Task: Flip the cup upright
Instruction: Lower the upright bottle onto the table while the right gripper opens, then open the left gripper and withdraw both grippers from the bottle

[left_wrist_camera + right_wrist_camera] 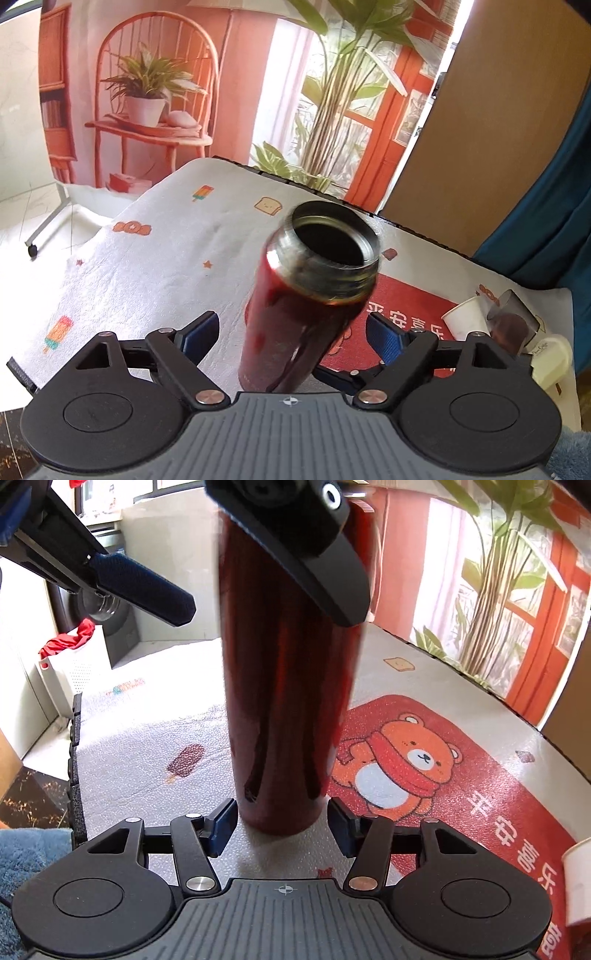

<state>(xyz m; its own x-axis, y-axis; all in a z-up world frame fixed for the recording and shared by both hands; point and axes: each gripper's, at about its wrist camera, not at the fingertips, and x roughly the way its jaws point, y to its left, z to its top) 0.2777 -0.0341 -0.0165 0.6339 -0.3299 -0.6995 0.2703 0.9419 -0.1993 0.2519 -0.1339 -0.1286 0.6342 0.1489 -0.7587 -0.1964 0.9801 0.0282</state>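
A tall dark red metal cup (295, 314) stands upright on the white patterned cloth, its steel-rimmed mouth (334, 240) facing up. My left gripper (291, 334) is open, its blue pads either side of the cup and apart from it. In the right wrist view the cup (288, 709) stands right in front, base on the cloth. My right gripper (282, 821) is open, fingers flanking the cup's base with small gaps. The left gripper's fingers (147, 590) hang above, around the cup's upper part.
A red bear mat (436, 775) lies to the cup's right. A white paper cup (465, 317), a dark glass (509, 325) and a cream object (550, 362) sit at the right. The table's black edge (280, 177) runs behind, with a printed backdrop beyond.
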